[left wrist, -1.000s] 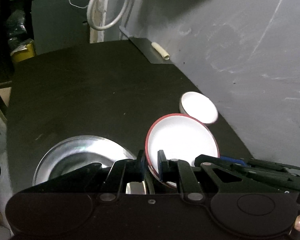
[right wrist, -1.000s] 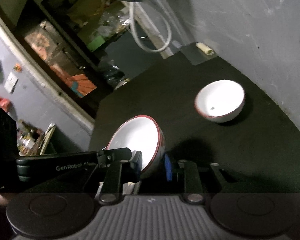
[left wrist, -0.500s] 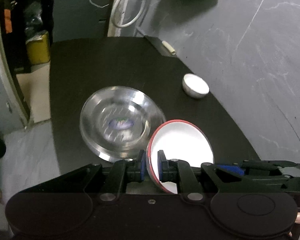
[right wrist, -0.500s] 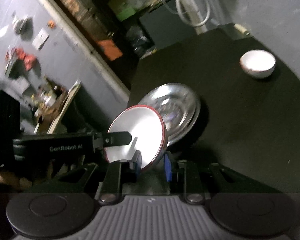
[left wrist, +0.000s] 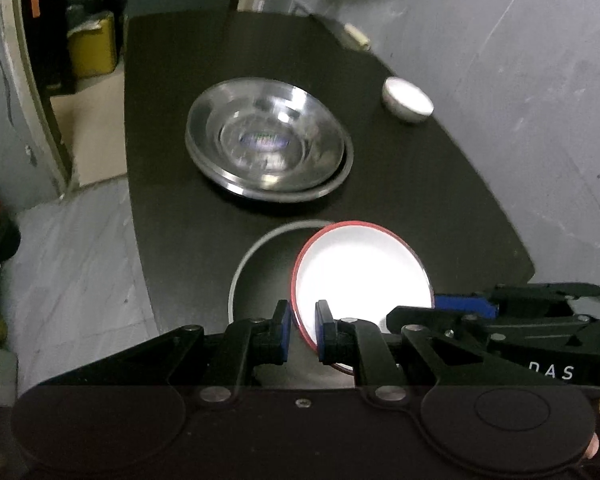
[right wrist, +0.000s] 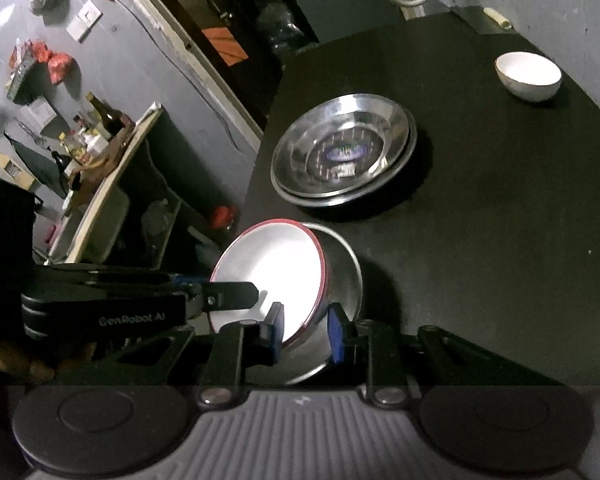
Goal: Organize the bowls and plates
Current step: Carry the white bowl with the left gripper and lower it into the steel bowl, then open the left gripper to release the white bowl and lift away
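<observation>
Left wrist view, left gripper point(left wrist: 302, 322) angled down, clamping red-rimmed bowl point(left wrist: 362, 276)

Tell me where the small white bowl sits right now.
The small white bowl stands alone on the black table, far right near the grey wall in both wrist views, apart from the stacked steel plates.

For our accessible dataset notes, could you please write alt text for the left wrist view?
The left gripper pinches the rim of a red-rimmed white bowl above a steel bowl on a black table. Beyond sit stacked steel plates and a small white bowl.
</observation>
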`<state>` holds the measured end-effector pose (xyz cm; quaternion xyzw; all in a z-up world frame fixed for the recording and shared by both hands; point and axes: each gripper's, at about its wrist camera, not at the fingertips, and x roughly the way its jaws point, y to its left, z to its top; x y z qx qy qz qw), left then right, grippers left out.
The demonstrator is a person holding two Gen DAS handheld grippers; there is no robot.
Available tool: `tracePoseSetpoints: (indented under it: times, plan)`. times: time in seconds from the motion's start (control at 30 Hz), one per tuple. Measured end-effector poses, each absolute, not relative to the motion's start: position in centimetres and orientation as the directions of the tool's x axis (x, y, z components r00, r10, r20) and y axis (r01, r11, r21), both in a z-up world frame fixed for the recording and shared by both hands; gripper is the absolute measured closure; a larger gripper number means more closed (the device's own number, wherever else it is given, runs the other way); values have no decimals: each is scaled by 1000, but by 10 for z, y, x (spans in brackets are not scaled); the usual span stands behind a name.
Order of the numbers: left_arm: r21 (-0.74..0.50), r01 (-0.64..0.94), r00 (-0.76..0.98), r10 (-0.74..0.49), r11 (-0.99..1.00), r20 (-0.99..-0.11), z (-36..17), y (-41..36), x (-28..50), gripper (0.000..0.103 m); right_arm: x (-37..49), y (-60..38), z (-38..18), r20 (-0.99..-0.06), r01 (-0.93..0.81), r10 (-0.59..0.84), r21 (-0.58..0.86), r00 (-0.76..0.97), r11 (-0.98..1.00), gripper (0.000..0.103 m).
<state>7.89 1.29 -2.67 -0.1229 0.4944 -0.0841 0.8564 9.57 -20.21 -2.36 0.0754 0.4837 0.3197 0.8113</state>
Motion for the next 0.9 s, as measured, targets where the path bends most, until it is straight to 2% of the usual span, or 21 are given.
tracePoseSetpoints:
  times: [0.5,0.9]
  plan:
    - [-251,-27,447,-213,968,-869,-39,11,85,89,104,-184,-33,-777,-471,560,394,288,789,75]
    - [-259,-49,447,-211,965,-869,-42,16,86,87,109,-176,-35,-794,-483,549,385,261,787,75]
